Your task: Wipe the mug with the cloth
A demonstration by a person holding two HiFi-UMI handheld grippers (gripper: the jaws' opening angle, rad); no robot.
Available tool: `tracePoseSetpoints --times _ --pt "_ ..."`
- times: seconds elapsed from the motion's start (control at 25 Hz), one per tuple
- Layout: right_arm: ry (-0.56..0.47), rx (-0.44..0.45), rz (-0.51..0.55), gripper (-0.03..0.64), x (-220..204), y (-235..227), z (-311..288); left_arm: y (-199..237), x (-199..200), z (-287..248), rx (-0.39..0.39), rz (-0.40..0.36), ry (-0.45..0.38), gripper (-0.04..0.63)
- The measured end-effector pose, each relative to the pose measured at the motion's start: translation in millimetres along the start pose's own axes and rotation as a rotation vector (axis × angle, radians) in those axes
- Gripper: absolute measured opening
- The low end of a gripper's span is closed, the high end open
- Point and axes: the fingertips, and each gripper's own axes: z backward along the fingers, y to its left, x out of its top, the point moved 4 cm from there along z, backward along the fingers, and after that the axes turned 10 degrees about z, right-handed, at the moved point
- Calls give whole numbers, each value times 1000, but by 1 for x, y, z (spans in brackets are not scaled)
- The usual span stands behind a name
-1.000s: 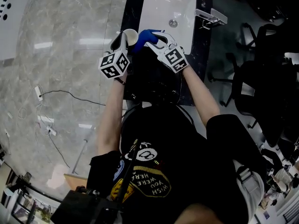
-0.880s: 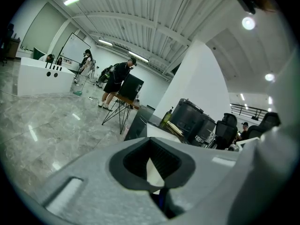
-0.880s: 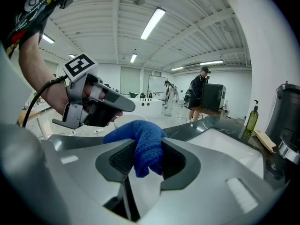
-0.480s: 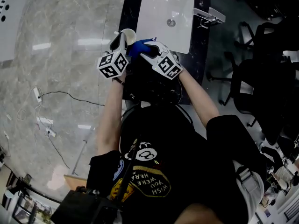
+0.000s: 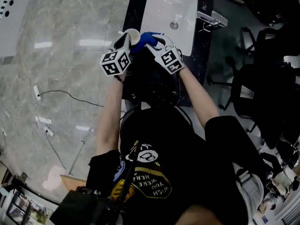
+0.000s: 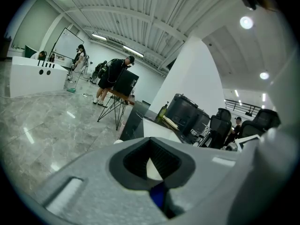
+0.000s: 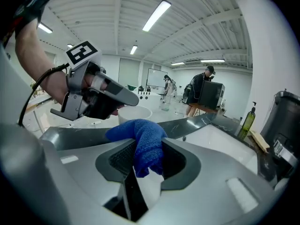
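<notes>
In the head view a white mug point(image 5: 132, 33) is held over the dark counter's left edge, with my left gripper point(image 5: 124, 37) shut on its wall. A blue cloth point(image 5: 146, 37) is pinched in my right gripper point(image 5: 155, 42) and pressed against the mug's right side. The right gripper view shows the cloth point(image 7: 143, 142) bunched between the jaws, with the mug point(image 7: 133, 113) and the left gripper point(image 7: 101, 95) just beyond it. Between the left jaws in the left gripper view sit a white sliver of the mug point(image 6: 153, 167) and a bit of the cloth point(image 6: 158, 196).
A white sink point(image 5: 164, 8) is set in the dark counter point(image 5: 132, 3) just beyond the grippers, with a chrome faucet point(image 5: 212, 18) at its right. Black office chairs point(image 5: 262, 78) stand to the right. A cable point(image 5: 70, 95) lies on the grey floor at left.
Both grippers, with the mug and cloth, shifted slightly left and then back right and farther away. The cloth stays against the mug.
</notes>
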Motion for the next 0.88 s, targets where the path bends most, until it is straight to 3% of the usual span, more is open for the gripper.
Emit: tracePoseSetpoints --times 0.12,0.24,0.36,0.48,0.68,0.88 --pt "-9 12 -12 144 2 15 4 -1 1 1 -1 6 -8 3" --pt "5 72 51 146 2 38 7 -1 1 2 -1 13 -16 3" --pt "5 115 107 146 7 55 9 -7 -5 1 -13 -42 14 3" --pt "7 55 96 145 8 35 15 -6 -5 3 -15 -80 32 3" --pt "51 -36 44 146 -6 -4 15 0 1 6 -27 -35 20 3" --pt "101 -14 74 146 -2 18 3 -10 -10 2 -67 -60 52 3"
